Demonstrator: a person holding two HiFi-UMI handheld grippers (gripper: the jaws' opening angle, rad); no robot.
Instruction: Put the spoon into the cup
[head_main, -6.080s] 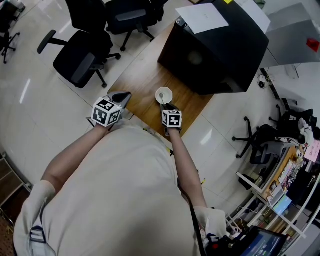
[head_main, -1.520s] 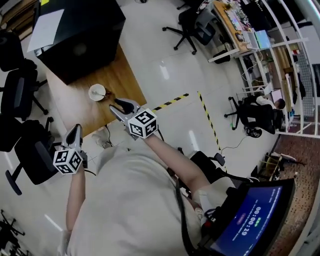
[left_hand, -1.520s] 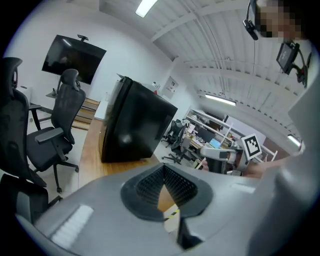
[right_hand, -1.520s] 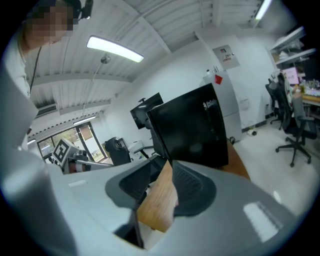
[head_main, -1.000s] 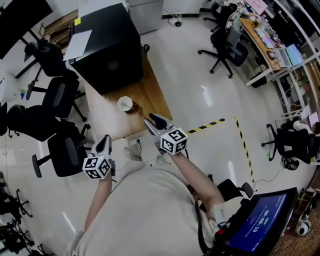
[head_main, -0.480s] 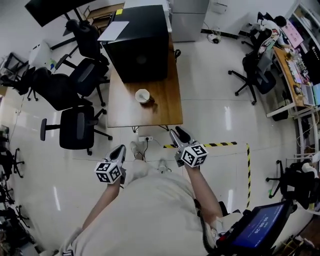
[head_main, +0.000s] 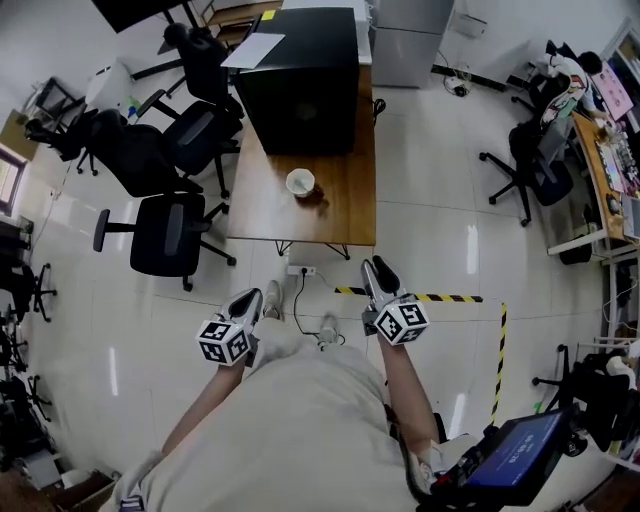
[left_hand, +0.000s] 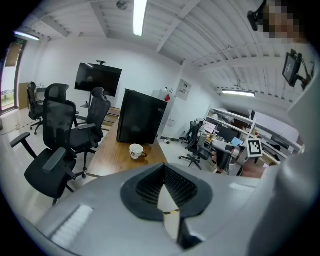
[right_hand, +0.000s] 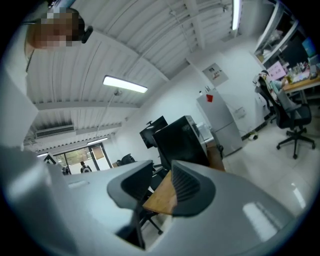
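While chairs (head_main: 165, 235) flank the bench (head_main: 345, 210), the cup (head_main: 300, 182) sits on it, well beyond both grippers. The left gripper (head_main: 248, 298) has its fingers together and empty. The right gripper (head_main: 371, 270), whose fingers have just been closing, keeps them apart with nothing between.

The person no longer stands against the worktop (head_main: 340, 205) but back on the open floor (head_main: 440, 240), well apart from it. The right gripper (head_main: 372, 270), earlier right at the cup (head_main: 300, 182), now hangs over the floor level with the left gripper (head_main: 247, 300) (both short of the worktop's near edge). The right jaws have just been closing, with nothing between them. The head view has swung round too, so the worktop now lies straight ahead.
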